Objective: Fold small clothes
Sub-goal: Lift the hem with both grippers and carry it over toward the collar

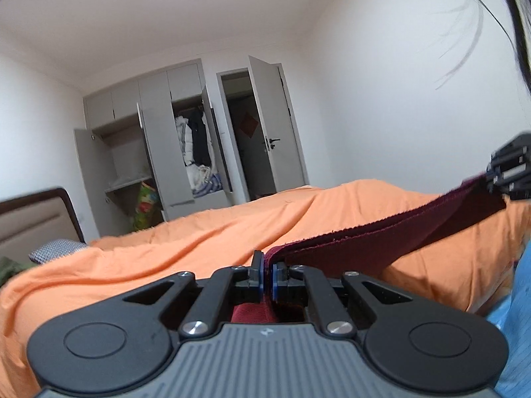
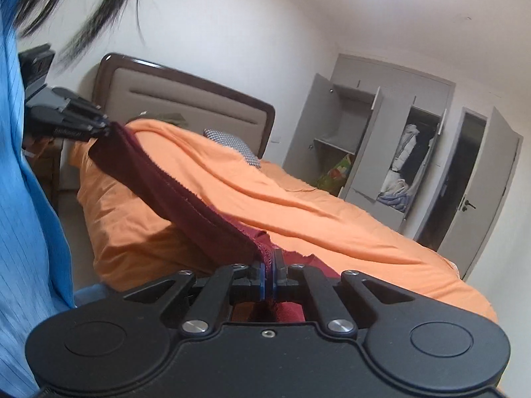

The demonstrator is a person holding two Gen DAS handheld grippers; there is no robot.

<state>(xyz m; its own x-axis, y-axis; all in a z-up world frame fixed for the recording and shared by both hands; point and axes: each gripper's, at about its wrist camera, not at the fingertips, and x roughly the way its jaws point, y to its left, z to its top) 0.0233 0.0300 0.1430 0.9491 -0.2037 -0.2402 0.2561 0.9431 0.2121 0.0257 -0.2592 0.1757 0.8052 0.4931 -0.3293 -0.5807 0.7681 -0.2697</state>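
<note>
From your left wrist, the left gripper [image 1: 268, 273] was clamped tight on a dark red garment [image 1: 381, 232], doubled, frayed-edged, stretching rightward to your right gripper [image 1: 494, 179] above the orange bedspread [image 1: 166, 248]. No writing was readable. From your right wrist, the right gripper [image 2: 269, 277] pinched the same cloth, running left to the other tongs; only here did the headboard [image 2: 186, 99] show fully.
</note>
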